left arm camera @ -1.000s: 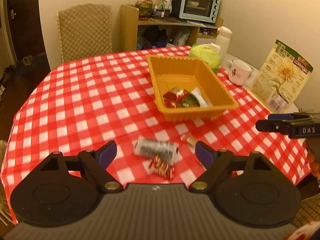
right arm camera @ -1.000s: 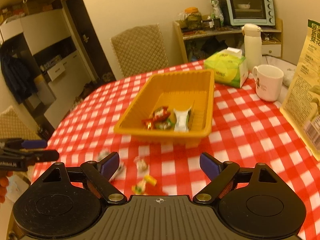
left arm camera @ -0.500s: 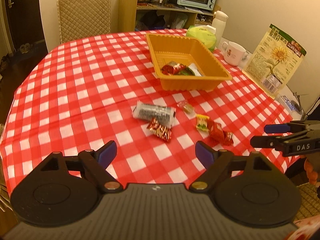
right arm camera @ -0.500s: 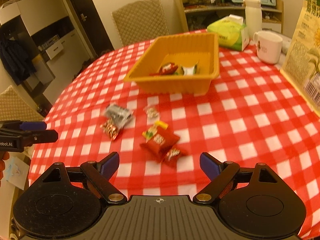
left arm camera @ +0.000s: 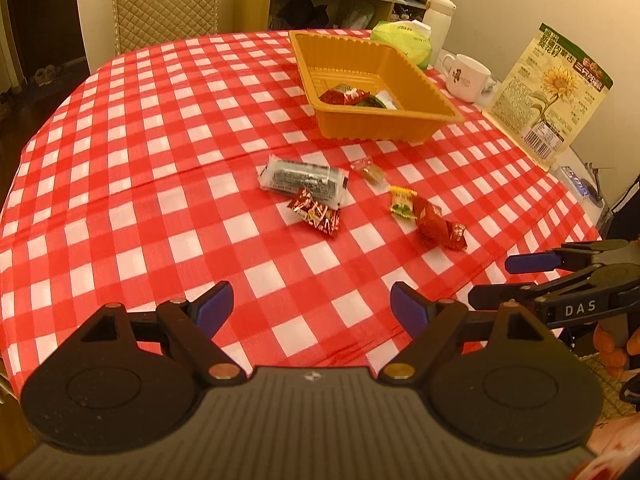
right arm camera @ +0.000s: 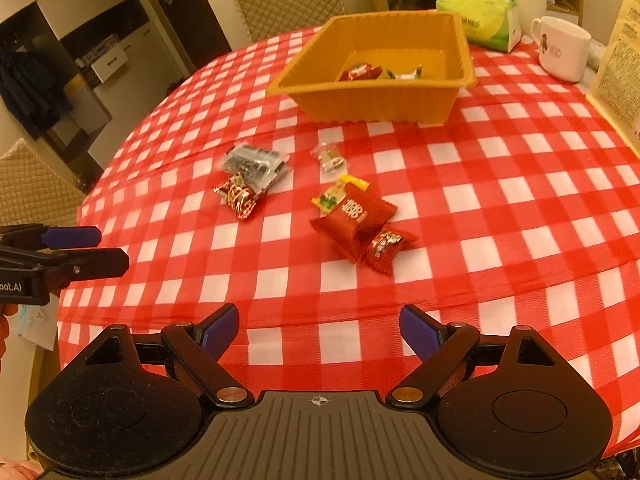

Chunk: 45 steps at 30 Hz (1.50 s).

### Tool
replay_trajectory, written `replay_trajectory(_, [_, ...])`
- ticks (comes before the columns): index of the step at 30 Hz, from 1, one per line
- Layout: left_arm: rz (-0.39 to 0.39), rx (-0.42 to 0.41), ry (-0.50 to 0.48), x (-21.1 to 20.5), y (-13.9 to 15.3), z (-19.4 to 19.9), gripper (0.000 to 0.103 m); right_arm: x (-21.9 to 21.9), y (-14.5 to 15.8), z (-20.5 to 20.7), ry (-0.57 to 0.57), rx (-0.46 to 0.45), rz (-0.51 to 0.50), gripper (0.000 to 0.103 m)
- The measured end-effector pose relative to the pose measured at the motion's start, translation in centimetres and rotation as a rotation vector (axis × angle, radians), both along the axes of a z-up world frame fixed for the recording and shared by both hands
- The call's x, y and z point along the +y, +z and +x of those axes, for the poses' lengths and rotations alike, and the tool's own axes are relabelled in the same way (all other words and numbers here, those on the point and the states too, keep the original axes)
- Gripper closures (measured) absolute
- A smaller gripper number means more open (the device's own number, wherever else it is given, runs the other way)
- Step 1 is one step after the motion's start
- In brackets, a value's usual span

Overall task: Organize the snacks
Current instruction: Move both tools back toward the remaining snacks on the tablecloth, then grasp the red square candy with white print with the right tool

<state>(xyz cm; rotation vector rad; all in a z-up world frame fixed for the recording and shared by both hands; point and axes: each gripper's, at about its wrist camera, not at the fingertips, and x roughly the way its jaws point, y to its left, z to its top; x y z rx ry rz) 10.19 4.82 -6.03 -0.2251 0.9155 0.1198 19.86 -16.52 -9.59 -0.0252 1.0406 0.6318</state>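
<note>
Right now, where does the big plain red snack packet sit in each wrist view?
Left wrist: red packet, right of centre, beside a yellow-green candy.
Right wrist: red packet, centre, candy at its upper left.
Shared landmark: orange tray, beyond it in both.

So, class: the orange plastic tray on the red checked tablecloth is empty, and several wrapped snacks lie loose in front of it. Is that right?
Not quite. The orange plastic tray is not empty: the right wrist view shows a few wrapped snacks already inside. The rest holds: it sits on the red checked tablecloth, with loose wrapped snacks in front.
</note>
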Motion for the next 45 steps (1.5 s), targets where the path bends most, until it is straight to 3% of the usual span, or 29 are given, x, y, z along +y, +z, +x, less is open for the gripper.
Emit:
replay_trajectory(12, [0.014,0.016,0.038,0.5,-0.7,0.9,0.019,0.9,0.3,1.2,-0.001,-0.021,0.035,0.017])
replay_trajectory(20, [0.029,0.013,0.066,1.0,-0.7,2.0,0.019,0.8,0.3,4.3,-0.072,-0.007,0.088,0.045])
replay_trajectory(26, [0.032,0.019,0.086,1.4,-0.9,2.3,0.019,0.9,-0.5,6.7,-0.144,0.052,0.13,0.058])
replay_trajectory(42, [0.024,0.031,0.102,1.6,-1.4,3.3,0.022,2.7,-2.5,8.8,-0.152,0.095,0.014,0.065])
replay_trajectory(45, [0.023,0.036,0.095,1.4,-1.6,3.8,0.022,2.8,-2.6,8.6,-0.134,0.078,0.0,0.07])
